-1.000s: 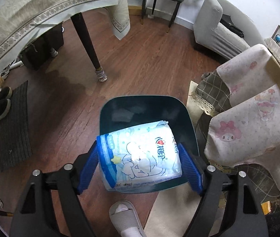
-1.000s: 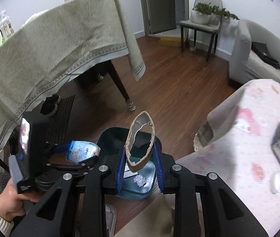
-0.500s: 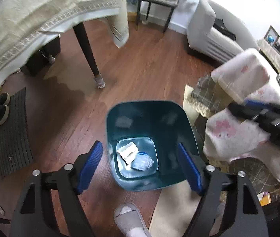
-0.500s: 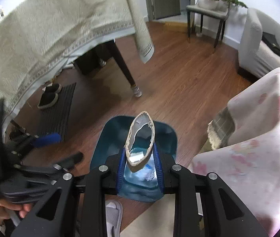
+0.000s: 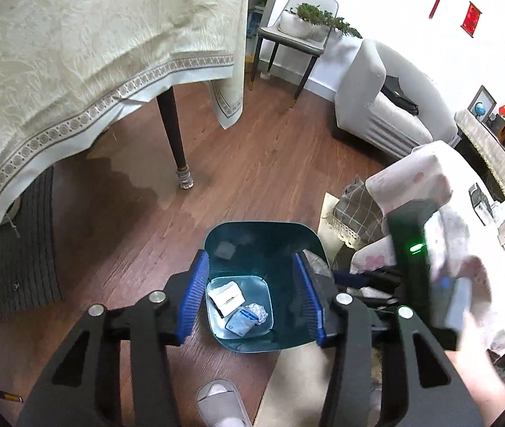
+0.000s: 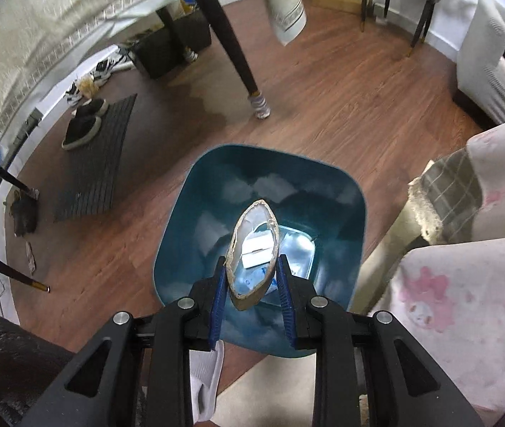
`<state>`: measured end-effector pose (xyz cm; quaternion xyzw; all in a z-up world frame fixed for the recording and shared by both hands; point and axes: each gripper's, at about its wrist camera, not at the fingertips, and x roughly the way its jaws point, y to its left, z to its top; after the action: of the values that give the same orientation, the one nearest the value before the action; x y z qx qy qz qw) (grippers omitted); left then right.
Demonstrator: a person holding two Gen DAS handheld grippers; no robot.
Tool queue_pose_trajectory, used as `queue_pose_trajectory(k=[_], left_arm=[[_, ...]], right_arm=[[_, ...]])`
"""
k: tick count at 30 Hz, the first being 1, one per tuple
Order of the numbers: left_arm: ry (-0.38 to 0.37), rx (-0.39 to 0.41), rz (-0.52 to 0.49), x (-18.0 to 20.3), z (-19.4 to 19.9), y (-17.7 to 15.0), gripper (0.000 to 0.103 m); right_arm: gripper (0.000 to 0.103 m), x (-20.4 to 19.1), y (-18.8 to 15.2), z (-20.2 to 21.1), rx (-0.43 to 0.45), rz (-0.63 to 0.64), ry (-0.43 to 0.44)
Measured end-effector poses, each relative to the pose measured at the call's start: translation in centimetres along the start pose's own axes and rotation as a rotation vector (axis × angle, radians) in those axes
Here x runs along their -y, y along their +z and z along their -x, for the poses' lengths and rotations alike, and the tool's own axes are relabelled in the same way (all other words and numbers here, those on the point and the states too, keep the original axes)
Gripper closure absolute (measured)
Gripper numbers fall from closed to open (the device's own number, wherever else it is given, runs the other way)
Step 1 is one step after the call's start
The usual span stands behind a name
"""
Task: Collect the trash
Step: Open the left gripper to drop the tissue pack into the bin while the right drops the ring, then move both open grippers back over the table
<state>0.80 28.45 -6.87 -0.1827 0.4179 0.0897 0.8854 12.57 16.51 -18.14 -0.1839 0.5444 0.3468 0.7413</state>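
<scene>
A teal trash bin (image 5: 281, 235) stands on the wood floor; it also shows in the right wrist view (image 6: 188, 213). In it lie a white paper piece (image 5: 226, 296), a blue tissue pack (image 5: 241, 322) and a crumpled foil wad (image 5: 259, 312). My left gripper (image 5: 252, 302) is open and empty above the bin. My right gripper (image 6: 251, 277) is shut on a squashed cardboard tube (image 6: 252, 249) held over the bin's opening. The right gripper's body shows at the right of the left wrist view (image 5: 416, 249).
A table with a cream cloth (image 5: 74, 53) and dark leg (image 5: 177, 149) stands to the left. A pink-covered table (image 6: 466, 284) is at the right. A dark mat (image 6: 92, 156) with shoes, a grey sofa (image 5: 377, 99) and my slippered foot (image 5: 220, 402) are nearby.
My left gripper opened and dropped the blue tissue pack into the bin. My right gripper moved over the bin with the cardboard tube.
</scene>
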Motion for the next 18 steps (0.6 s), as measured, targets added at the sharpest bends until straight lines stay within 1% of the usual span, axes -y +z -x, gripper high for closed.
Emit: queue_pose_trajectory(k=[2, 3, 4, 6, 18], left_arm=[[-0.003, 0.011, -0.001, 0.0, 0.6, 0.2, 0.053], [-0.003, 0.017, -0.002, 0.1, 0.9, 0.3, 0.053], [-0.001, 0.021, -0.003, 0.1, 1.2, 0.4, 0.053], [-0.005, 0.036, -0.007, 0.4, 1.8, 0.8, 0.053], [-0.015, 0.110, -0.044, 2.4, 4.7, 2.0, 0.053]], right_arm=[[0.072, -0.3, -0.2, -0.7, -0.017, 0.004, 0.003], [0.067, -0.4, -0.3, -1.3, -0.030, 0.004, 0.010], [0.059, -0.5, -0.4, -1.6, -0.038, 0.006, 0.013], [0.052, -0.5, -0.7, -1.8, -0.045, 0.011, 0.003], [0.051, 0.7, -1.2, 0.6, -0.022, -0.005, 0.023]])
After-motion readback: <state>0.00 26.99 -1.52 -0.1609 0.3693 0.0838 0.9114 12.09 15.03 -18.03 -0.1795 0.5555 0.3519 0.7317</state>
